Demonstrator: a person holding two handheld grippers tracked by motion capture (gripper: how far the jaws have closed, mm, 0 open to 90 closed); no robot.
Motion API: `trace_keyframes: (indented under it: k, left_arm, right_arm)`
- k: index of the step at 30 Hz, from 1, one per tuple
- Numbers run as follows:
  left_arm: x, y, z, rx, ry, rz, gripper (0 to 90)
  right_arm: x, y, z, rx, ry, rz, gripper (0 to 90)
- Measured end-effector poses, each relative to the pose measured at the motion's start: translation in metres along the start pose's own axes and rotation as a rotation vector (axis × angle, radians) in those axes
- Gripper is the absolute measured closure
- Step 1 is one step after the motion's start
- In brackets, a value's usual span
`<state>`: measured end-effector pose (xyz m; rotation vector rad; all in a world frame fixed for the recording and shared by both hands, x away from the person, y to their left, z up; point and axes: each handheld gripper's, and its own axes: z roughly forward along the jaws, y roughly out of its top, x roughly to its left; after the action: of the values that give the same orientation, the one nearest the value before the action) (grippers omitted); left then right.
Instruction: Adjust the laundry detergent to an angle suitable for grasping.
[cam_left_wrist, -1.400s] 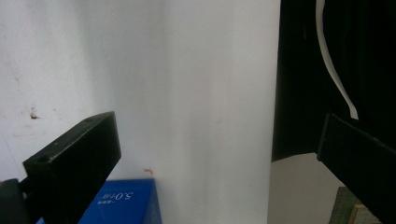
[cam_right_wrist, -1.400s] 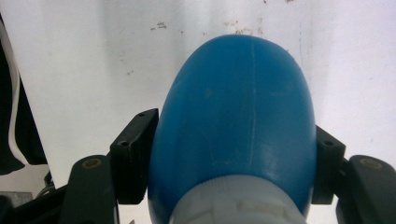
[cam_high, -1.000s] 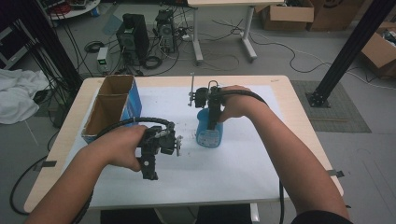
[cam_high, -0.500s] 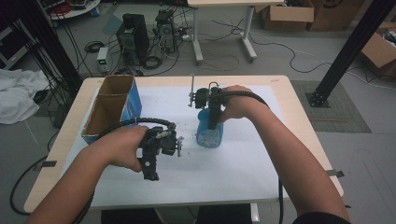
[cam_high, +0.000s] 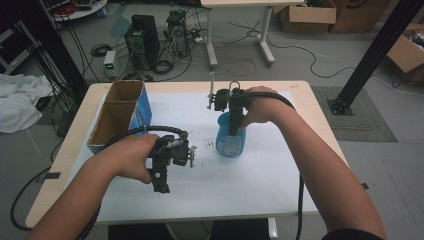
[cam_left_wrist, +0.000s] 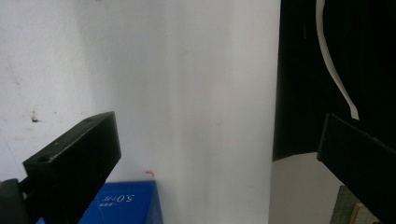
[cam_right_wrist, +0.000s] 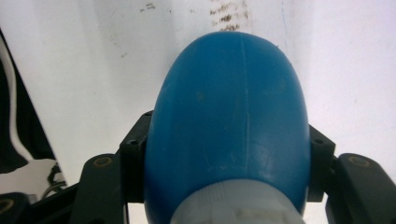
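Counting what lies on the white-covered table, you have one blue bottle near the middle and one blue cardboard box at the far left. That box is open at the top and split into two compartments; both look bare inside from the high view. Your right gripper comes down on the bottle from above, its jaws clamped on the blue shoulder just below the white neck, one on each side. The bottle stands upright on the table, its label facing you. Your left gripper hangs near the left of the bottle, well apart from it, with jaws spread wide and nothing between them. In the left gripper view a corner of the blue box shows low down.
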<state>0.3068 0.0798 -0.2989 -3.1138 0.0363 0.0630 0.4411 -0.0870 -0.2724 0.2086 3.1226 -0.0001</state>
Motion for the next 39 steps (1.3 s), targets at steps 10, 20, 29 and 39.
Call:
trace_keyframes:
  k: [10,20,29,39]
  left_arm:
    - [0.001,0.002,-0.005,-0.015,0.011,0.008,0.1]
    - [0.000,0.008,-0.004,-0.011,0.010,0.023,0.1]
    - [-0.001,0.012,-0.003,-0.002,0.007,0.025,0.1]
    - [-0.001,0.014,0.000,0.002,0.001,0.029,0.1]
  right_arm:
    - [0.010,-0.014,-0.009,0.029,-0.018,0.201,38.2]
    - [0.013,-0.024,-0.002,-0.021,0.007,0.447,38.1]
    - [0.017,-0.030,0.007,-0.048,0.016,0.530,38.1]
    - [0.021,-0.031,0.021,-0.049,0.013,0.526,38.2]
